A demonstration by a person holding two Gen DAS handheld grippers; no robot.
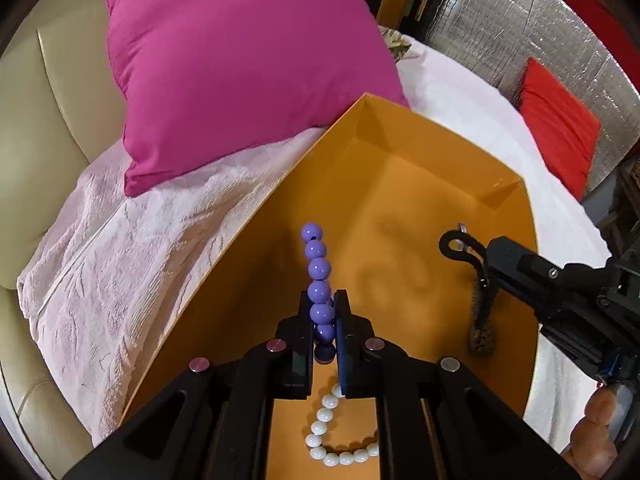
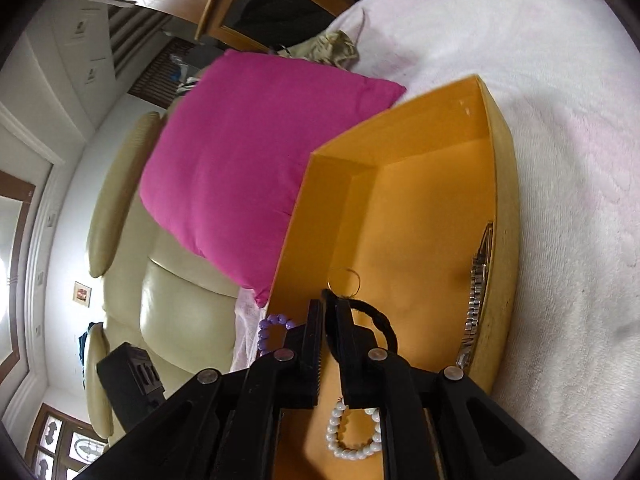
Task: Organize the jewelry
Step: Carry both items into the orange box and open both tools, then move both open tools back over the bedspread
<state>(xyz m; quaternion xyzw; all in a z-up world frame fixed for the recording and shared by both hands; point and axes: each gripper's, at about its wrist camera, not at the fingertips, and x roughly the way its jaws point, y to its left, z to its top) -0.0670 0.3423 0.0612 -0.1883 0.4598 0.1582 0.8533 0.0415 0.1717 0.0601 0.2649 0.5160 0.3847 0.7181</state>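
My left gripper (image 1: pixel 323 300) is shut on a purple bead bracelet (image 1: pixel 318 268) and holds it above an open orange box (image 1: pixel 400 128). The bracelet (image 2: pixel 274 330) also shows at the box's left wall in the right wrist view. My right gripper (image 2: pixel 329 304) is shut on a black cord loop (image 2: pixel 380 326) over the box (image 2: pixel 400 216); the loop (image 1: pixel 460 246) and a dark fuzzy piece hanging from it also show in the left wrist view. A white pearl bracelet (image 1: pixel 332 440) lies on the box floor. A thin gold ring (image 2: pixel 344 280) and a metal watch (image 2: pixel 476 296) lie inside too.
The box sits on a pale pink bedspread (image 1: pixel 140 256). A magenta pillow (image 1: pixel 240 64) lies just behind the box against a cream headboard (image 1: pixel 44 100). A red cushion (image 1: pixel 556 128) is at the right. A patterned cloth (image 2: pixel 332 50) lies beyond the pillow.
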